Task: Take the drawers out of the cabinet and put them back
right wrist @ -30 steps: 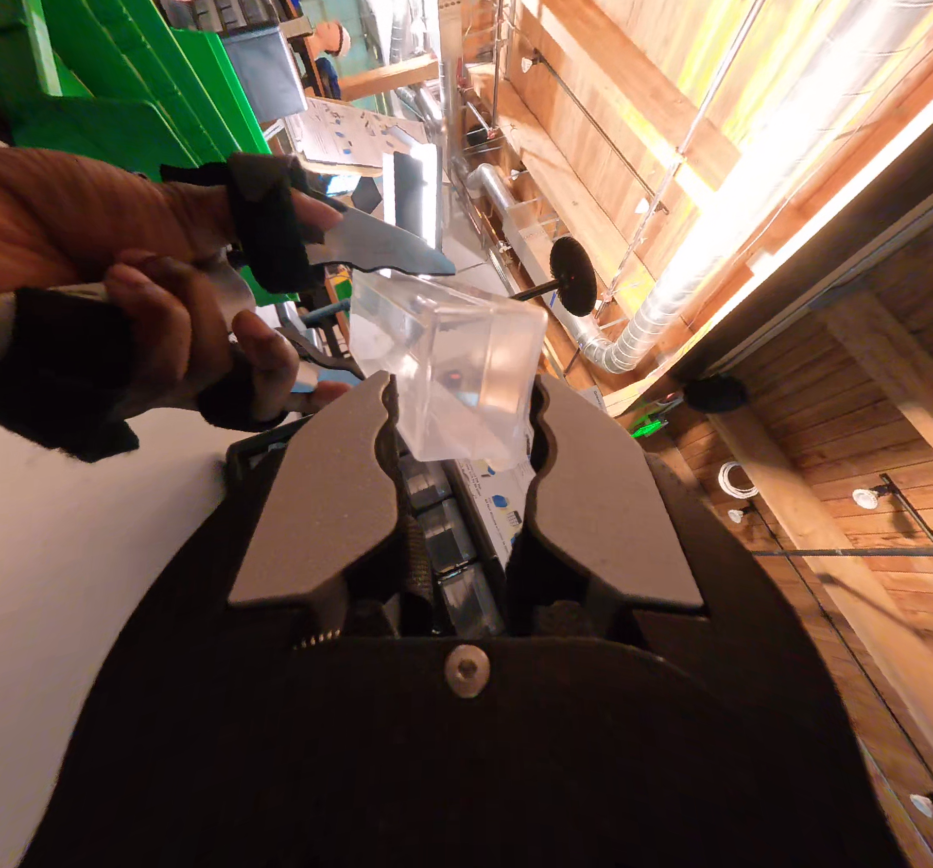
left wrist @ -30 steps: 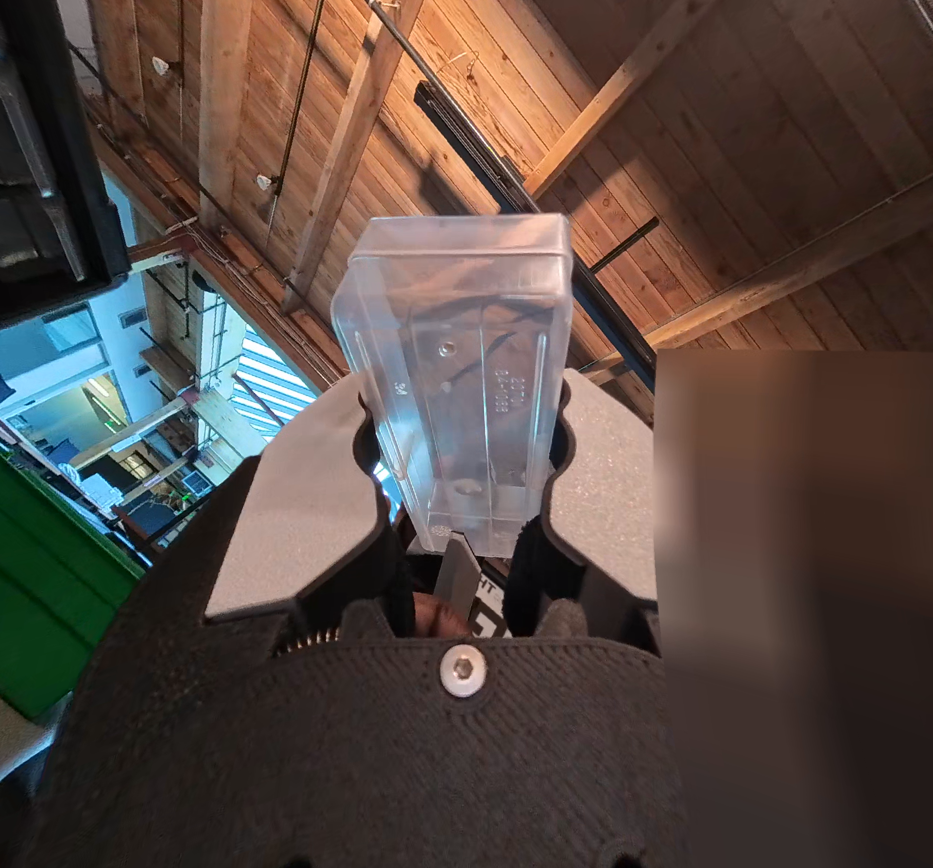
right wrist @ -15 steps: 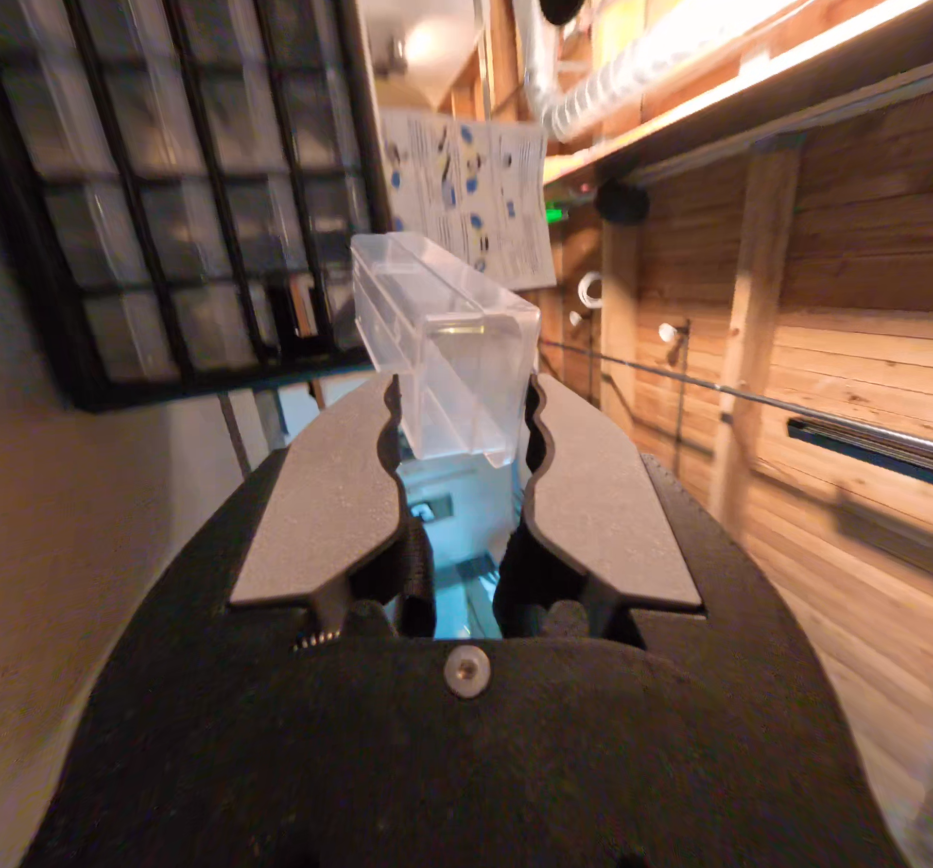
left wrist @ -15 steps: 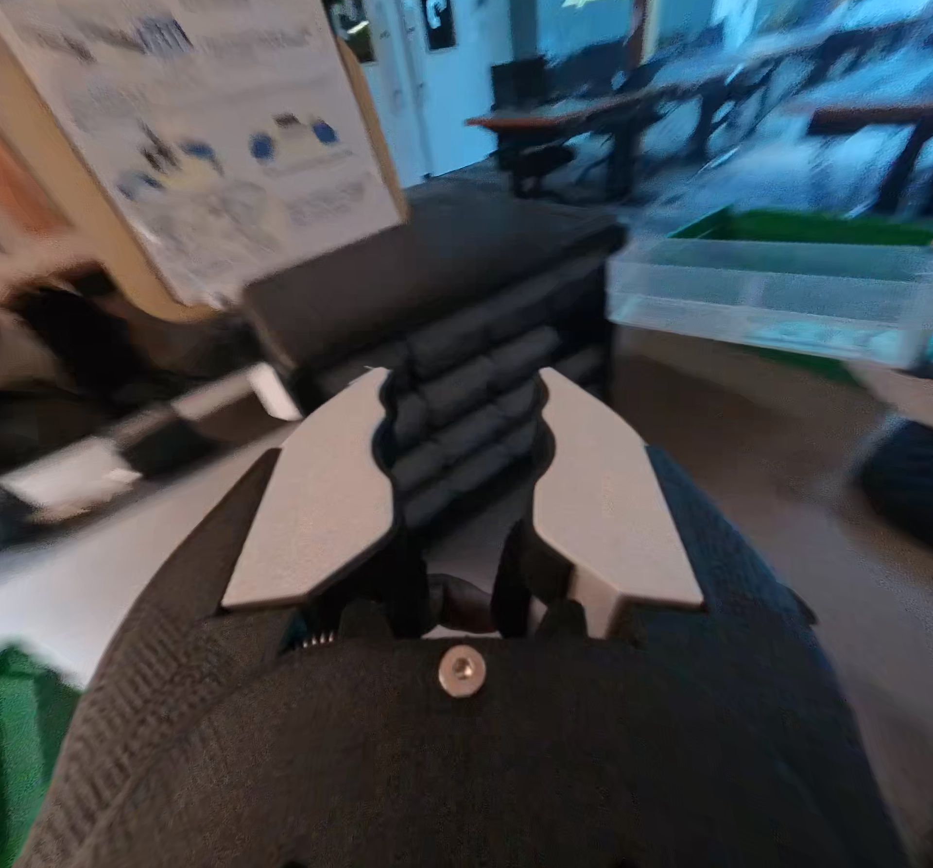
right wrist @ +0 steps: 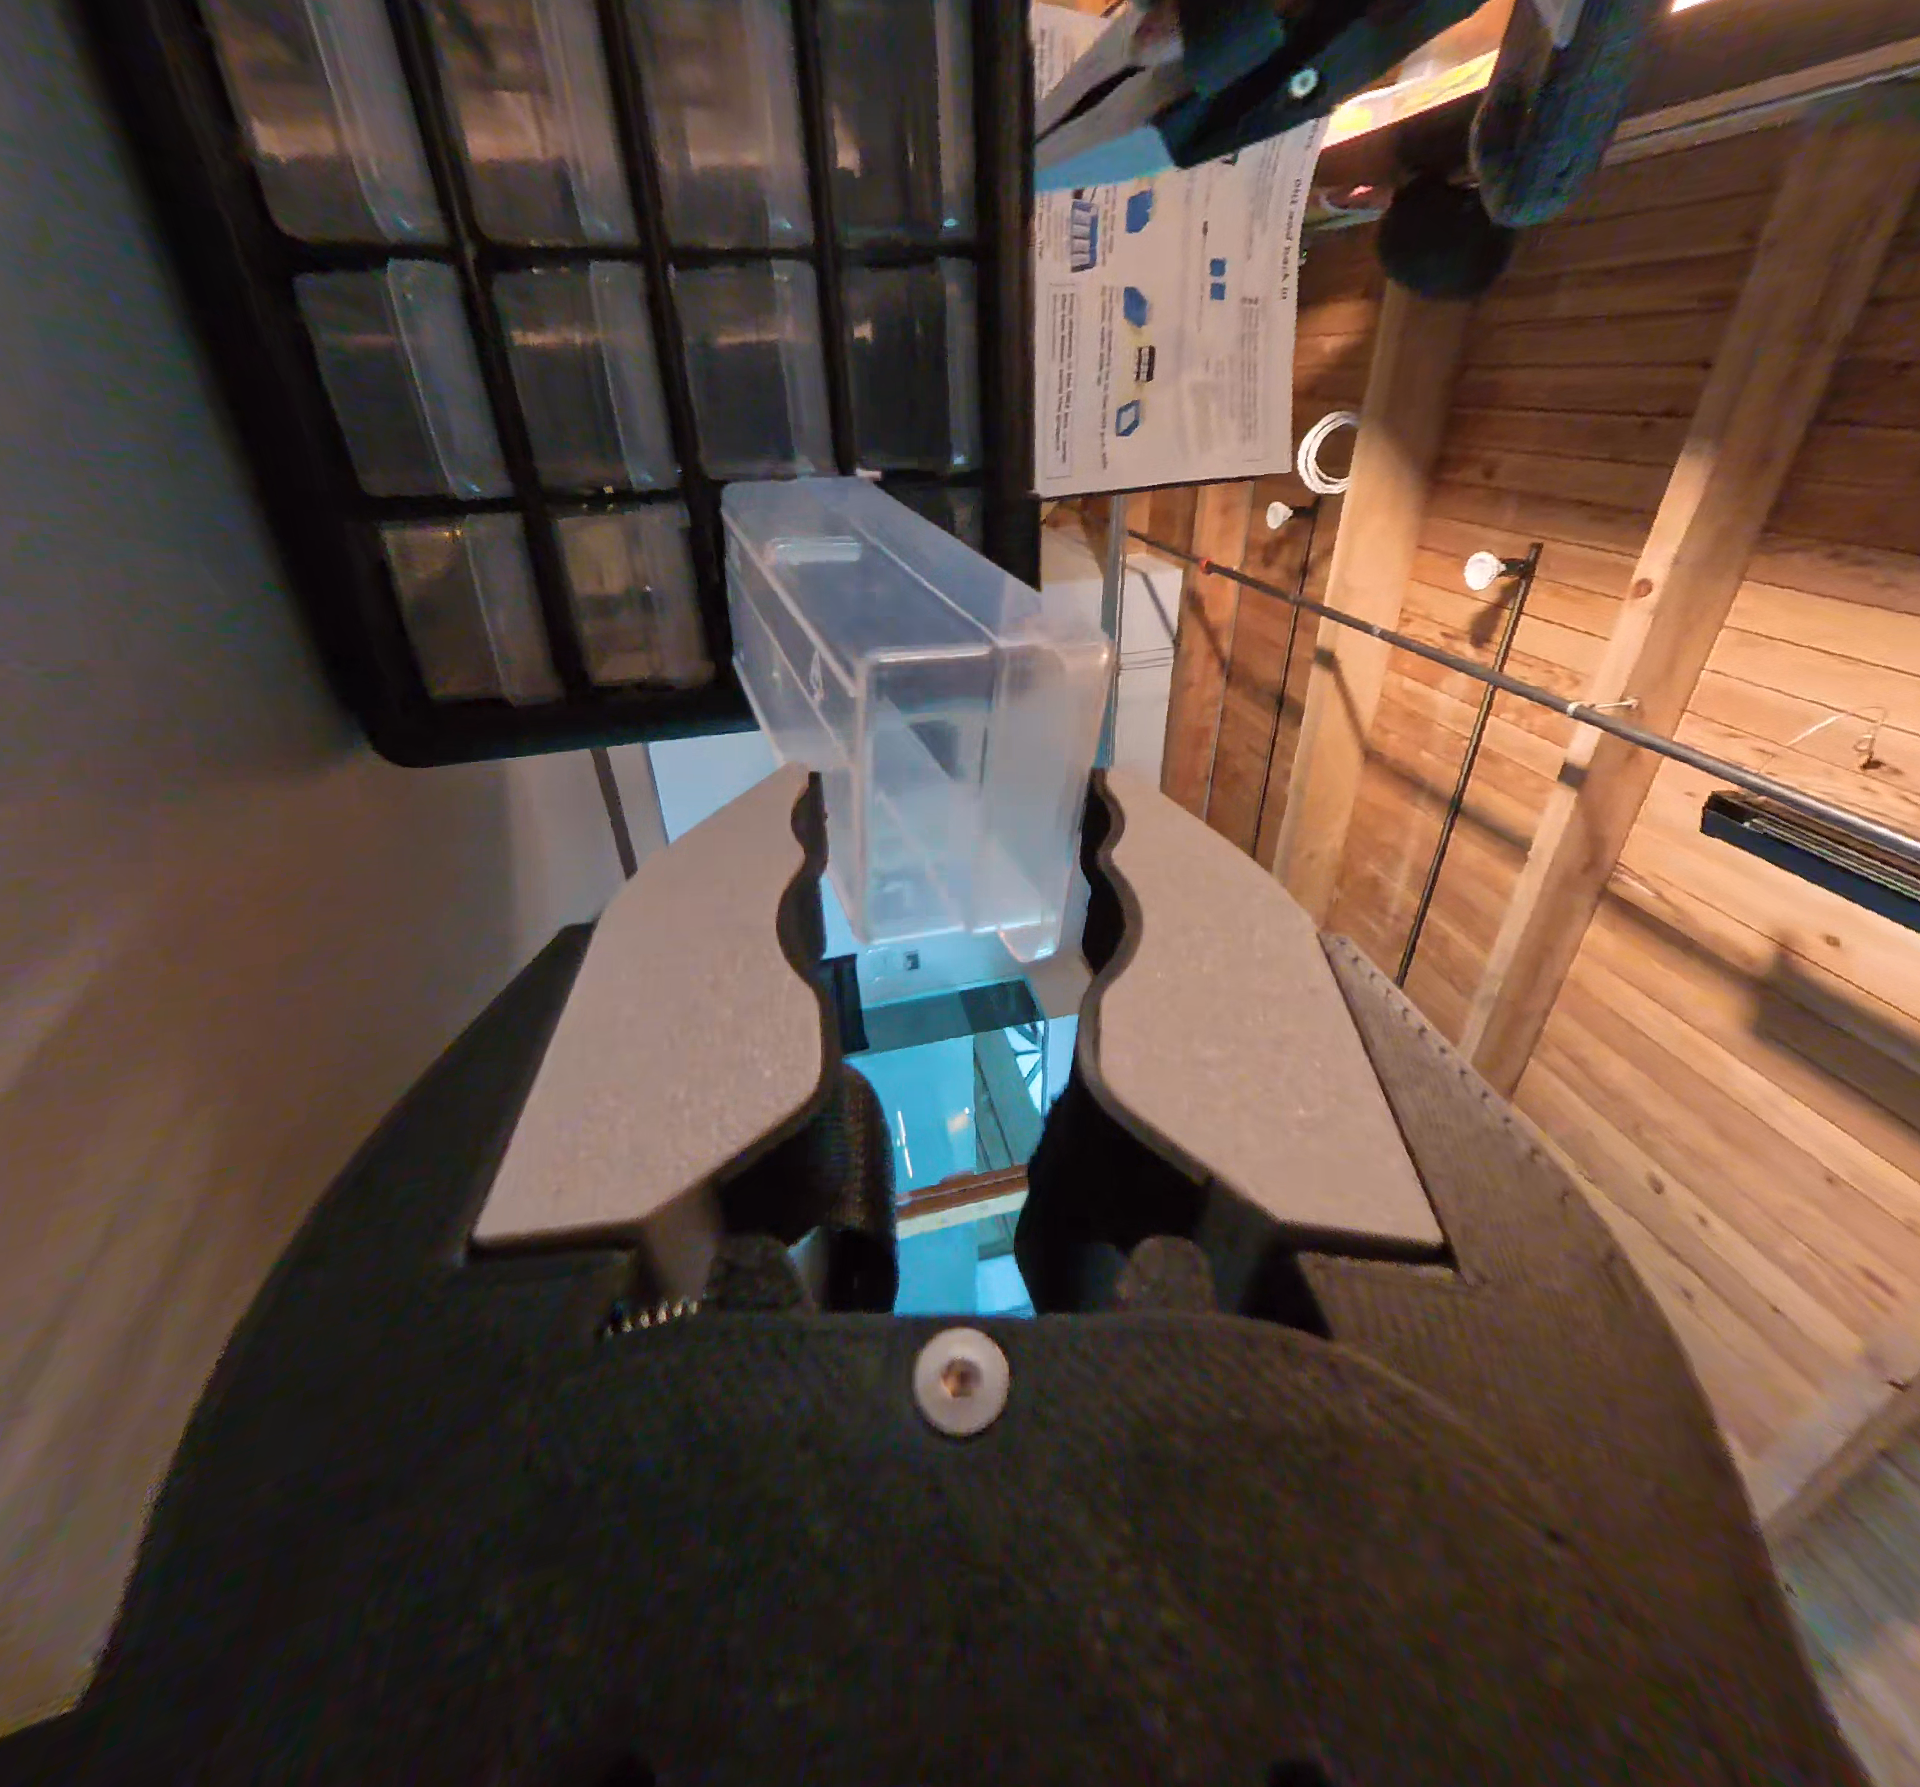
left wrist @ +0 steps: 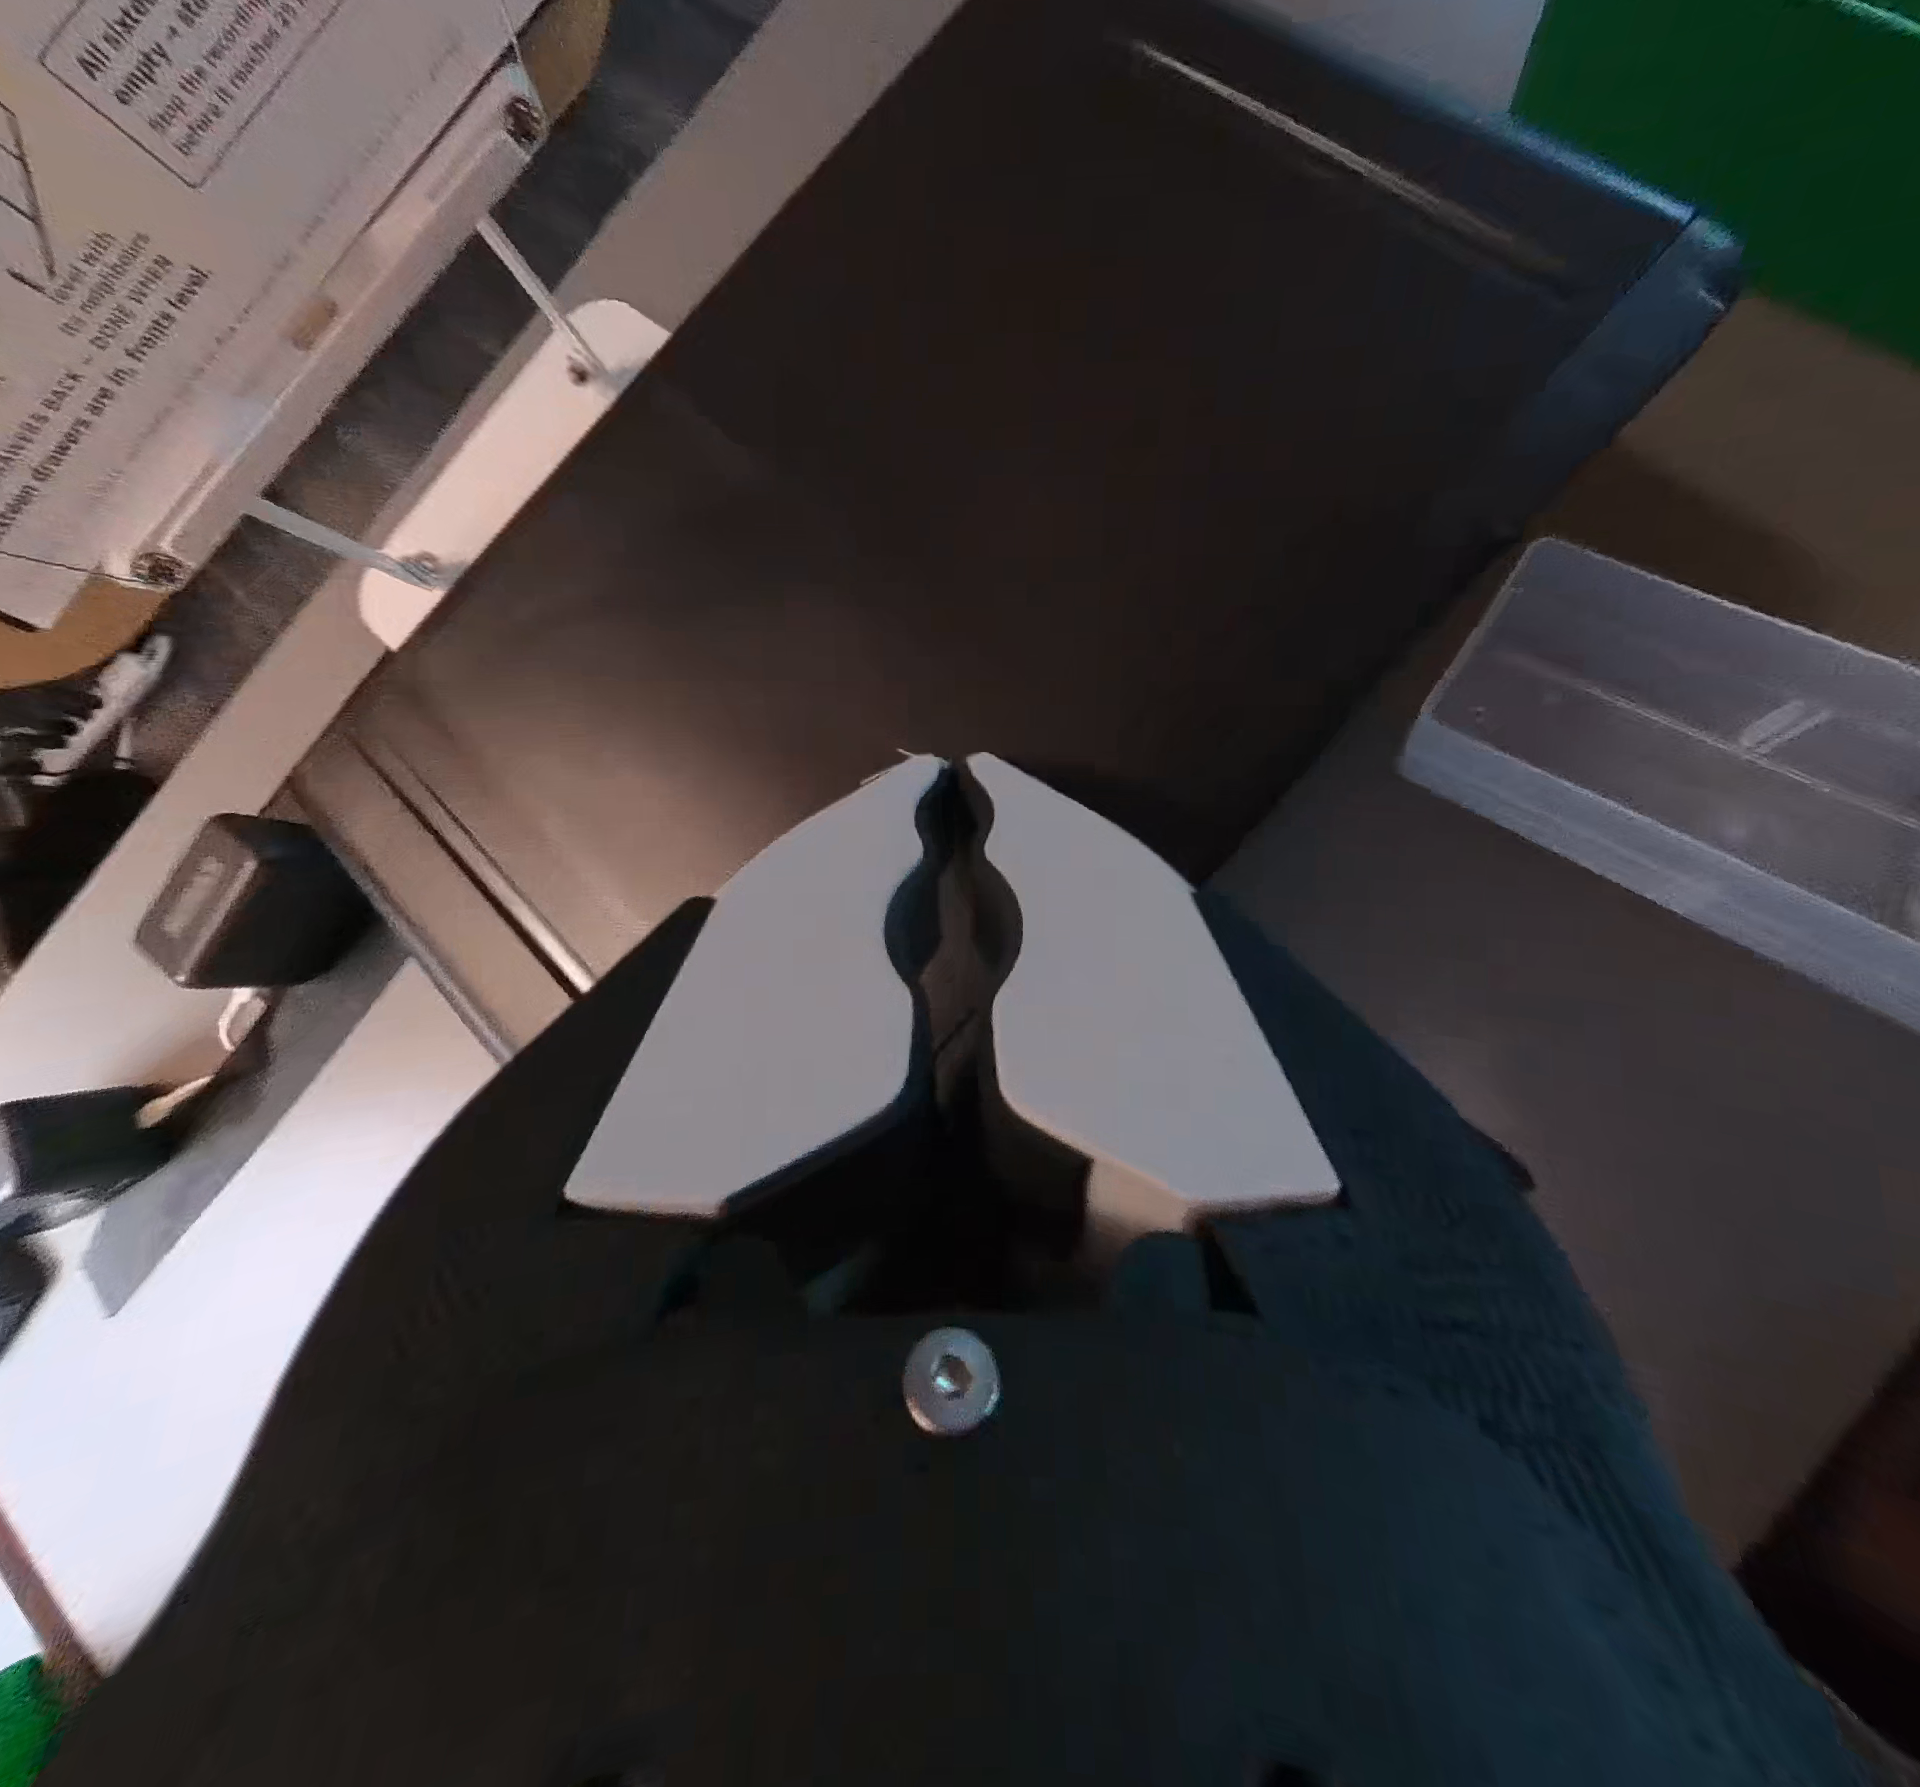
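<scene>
My right gripper (right wrist: 951,792) is shut on a clear plastic drawer (right wrist: 914,698), holding it by its near end. The drawer's far end is at the front of the black cabinet (right wrist: 260,366), by the corner nearest the paper sheet; I cannot tell whether it is inside a slot. Several clear drawers (right wrist: 582,376) sit in the cabinet's grid. My left gripper (left wrist: 951,769) is shut and empty, just above the cabinet's black top (left wrist: 1039,387). It also shows in the right wrist view (right wrist: 1226,44), beside the cabinet. Another clear drawer (left wrist: 1683,761) lies on the brown table (left wrist: 1455,1166).
A green bin (left wrist: 1745,96) stands behind the cabinet's corner. A printed sheet on a stand (left wrist: 208,210) and a small black object (left wrist: 244,906) are to the left. In the right wrist view a sheet (right wrist: 1164,314) hangs beside the cabinet, before a wooden wall (right wrist: 1662,698).
My left gripper let go of the clear drawer it held, swung down over the cabinet and shut. My right gripper turned to the cabinet front and moved closer with its drawer.
</scene>
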`<state>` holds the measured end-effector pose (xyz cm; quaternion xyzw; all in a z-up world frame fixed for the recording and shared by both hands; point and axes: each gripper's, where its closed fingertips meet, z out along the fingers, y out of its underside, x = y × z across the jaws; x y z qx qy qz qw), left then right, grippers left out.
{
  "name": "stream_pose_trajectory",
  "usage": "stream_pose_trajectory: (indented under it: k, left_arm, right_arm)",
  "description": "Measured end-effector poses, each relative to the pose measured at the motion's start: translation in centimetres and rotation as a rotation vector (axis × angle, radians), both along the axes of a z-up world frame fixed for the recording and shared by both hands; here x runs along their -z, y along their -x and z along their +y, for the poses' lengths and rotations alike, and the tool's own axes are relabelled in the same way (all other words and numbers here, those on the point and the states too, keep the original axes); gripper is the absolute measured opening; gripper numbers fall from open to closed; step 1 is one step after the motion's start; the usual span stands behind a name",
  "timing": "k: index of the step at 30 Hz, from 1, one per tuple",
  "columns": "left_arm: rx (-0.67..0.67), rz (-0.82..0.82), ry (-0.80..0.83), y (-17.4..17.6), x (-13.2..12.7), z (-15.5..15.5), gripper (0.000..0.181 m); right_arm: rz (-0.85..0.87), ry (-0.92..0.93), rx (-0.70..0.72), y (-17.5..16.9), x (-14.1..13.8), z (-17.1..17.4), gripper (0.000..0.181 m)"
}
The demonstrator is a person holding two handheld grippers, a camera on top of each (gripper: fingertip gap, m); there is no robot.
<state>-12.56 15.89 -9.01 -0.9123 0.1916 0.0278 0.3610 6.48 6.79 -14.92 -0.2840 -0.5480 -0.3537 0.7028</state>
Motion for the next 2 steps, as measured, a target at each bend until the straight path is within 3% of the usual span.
stream_pose_trajectory:
  k: [1, 2]
  left_arm:
    - [0.003, -0.013, 0.015, -0.01, 0.03, -0.05, 0.002]
    - [0.006, -0.02, 0.03, -0.01, 0.05, -0.12, 0.003]
  right_arm:
    - [-0.01, -0.006, 0.004, 0.14, 0.0, 0.05, 0.047]
    - [-0.023, -0.014, 0.008, 0.31, -0.05, 0.08, 0.047]
